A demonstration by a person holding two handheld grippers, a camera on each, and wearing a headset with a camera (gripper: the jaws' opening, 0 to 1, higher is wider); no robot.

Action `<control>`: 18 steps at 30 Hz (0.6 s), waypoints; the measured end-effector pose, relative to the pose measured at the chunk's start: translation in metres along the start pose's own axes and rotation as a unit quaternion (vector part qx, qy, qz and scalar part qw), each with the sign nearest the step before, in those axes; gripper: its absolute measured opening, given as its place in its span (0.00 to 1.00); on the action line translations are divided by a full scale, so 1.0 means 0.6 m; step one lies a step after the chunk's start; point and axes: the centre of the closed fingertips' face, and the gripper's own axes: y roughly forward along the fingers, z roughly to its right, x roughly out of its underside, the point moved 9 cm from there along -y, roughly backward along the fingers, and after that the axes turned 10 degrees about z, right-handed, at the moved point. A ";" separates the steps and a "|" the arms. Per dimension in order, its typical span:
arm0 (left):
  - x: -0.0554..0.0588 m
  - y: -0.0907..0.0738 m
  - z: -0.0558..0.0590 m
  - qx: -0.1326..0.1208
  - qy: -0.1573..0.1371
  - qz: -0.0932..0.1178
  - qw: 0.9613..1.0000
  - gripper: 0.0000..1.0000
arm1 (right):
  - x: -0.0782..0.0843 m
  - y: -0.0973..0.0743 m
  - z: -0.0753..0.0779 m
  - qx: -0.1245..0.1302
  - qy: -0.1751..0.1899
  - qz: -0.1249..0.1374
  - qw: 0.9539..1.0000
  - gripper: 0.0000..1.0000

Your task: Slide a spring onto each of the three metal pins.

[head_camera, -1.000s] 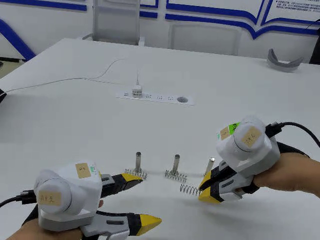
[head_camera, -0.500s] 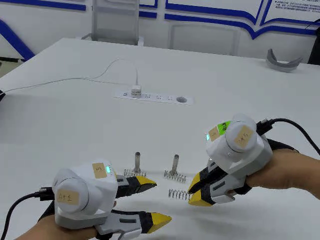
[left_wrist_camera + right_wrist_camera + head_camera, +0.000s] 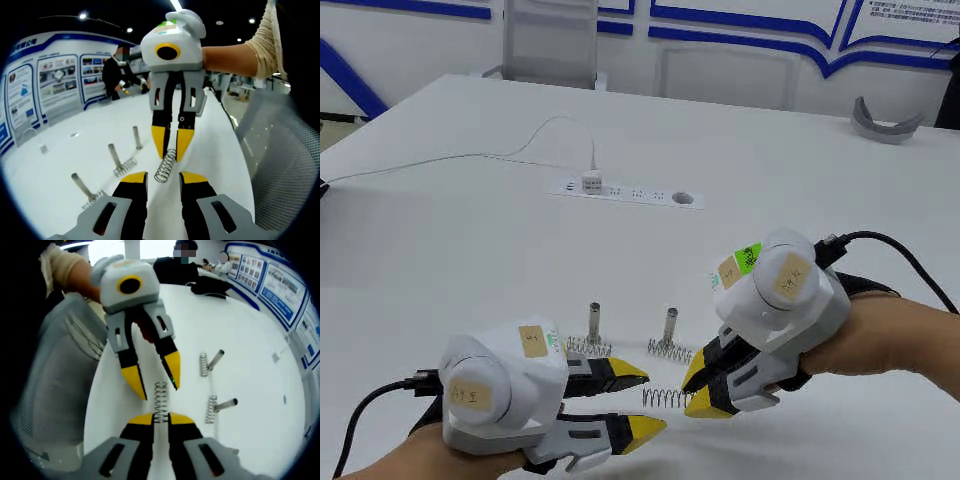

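On the surface (image 3: 470,250): two pins (image 3: 594,322) stand up, each with a spring (image 3: 590,347) round its foot.
Right claw (image 3: 688,398): clenched on one end of the loose spring (image 3: 670,398).
Left claw (image 3: 657,399): spread wide, its tips by the loose spring's other end.

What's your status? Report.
Right gripper shut on one end of the spring. Left gripper open, jaws flanking its free end. Three pins bare; two more springs lie at their bases.

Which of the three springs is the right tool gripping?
The loose spring pointing from the right tool toward the left tool; the other two springs lie at the pins' bases.
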 end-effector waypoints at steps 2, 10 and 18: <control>0.000 0.001 0.002 0.003 0.005 0.000 1.000 0.23 | -0.001 0.001 -0.001 -0.002 -0.005 -0.002 1.000 0.11; 0.002 0.005 0.007 0.014 0.018 -0.002 1.000 0.14 | -0.004 0.003 -0.007 -0.014 -0.011 -0.005 1.000 0.11; 0.003 0.005 0.007 0.015 0.023 -0.002 1.000 0.12 | -0.017 -0.010 -0.007 -0.013 -0.022 -0.004 1.000 0.12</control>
